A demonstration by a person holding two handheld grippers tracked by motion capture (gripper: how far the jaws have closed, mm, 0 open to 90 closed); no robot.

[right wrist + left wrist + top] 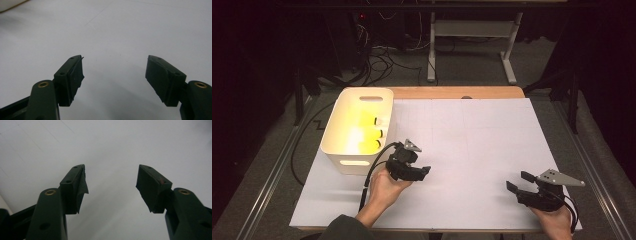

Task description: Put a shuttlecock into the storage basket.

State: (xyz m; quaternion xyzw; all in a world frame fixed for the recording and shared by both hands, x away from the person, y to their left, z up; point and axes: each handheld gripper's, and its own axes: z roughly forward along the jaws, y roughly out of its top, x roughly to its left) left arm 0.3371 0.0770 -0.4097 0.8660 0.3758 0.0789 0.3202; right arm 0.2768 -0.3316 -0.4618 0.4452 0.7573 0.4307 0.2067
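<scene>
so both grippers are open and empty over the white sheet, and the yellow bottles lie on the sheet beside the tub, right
Not quite. The yellow bottles lie inside the white tub, not on the sheet; the high view shows it. The left gripper and right gripper are indeed open and empty.

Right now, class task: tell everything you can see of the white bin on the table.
The white bin looks like smooth plastic: a rectangular, open-topped tub with rounded corners and a slot handle cut in its near and far end walls. It stands upright at the table's far left edge, on the white sheet. Inside lie yellow items, too bright to identify. Neither gripper touches it.
</scene>
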